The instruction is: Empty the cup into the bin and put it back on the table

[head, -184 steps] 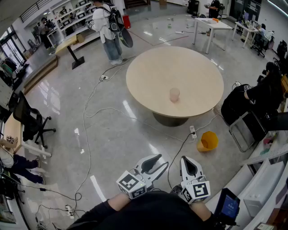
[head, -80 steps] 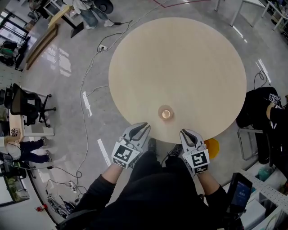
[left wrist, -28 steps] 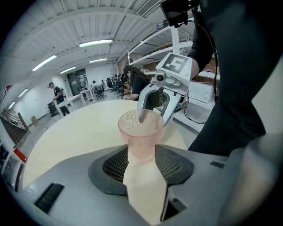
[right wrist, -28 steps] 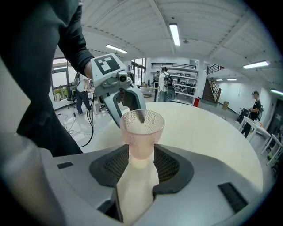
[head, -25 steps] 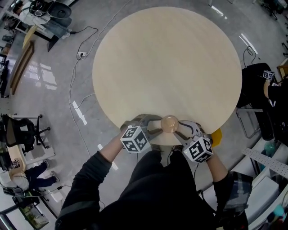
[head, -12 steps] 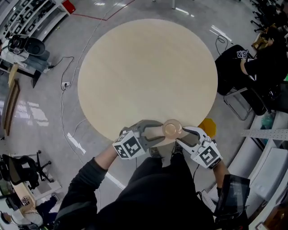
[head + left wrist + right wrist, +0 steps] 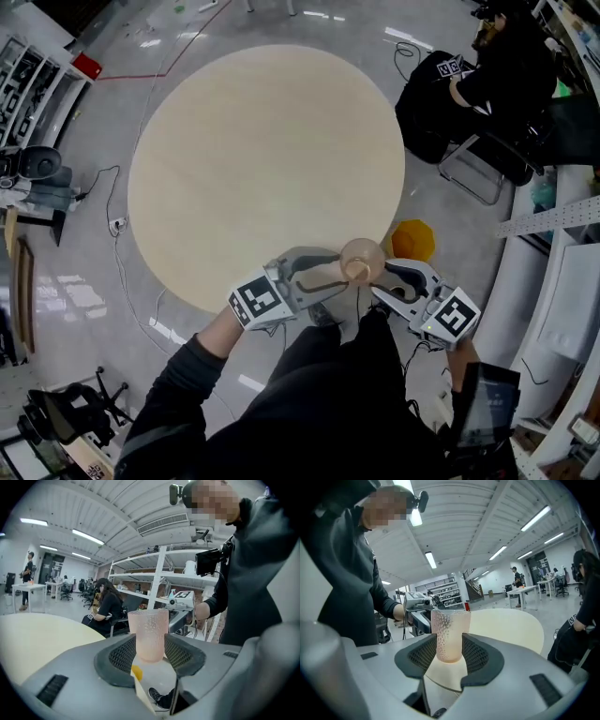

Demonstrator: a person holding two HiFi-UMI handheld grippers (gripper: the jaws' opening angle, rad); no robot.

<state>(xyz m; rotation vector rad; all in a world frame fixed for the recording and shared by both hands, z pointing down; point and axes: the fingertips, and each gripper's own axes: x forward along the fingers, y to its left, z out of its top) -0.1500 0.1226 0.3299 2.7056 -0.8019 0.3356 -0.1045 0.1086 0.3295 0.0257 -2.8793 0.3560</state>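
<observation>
Left hand-held gripper (image 7: 336, 269) clenched on pink dimpled cup (image 7: 360, 260): pads press cup's lower wall from both sides, rim standing above jaws, cup upright. Right hand-held gripper (image 7: 386, 279) grasps same cup from opposite side, its pads also tight on lower wall. Cup sits between the two hand-held grippers, at near edge of round worktop (image 7: 253, 159), which spreads ahead of left hand-held gripper. Yellow bin (image 7: 413, 240) on floor just beyond right hand-held gripper, beside worktop rim. Seated person in black (image 7: 469, 75) farther beyond bin.
</observation>
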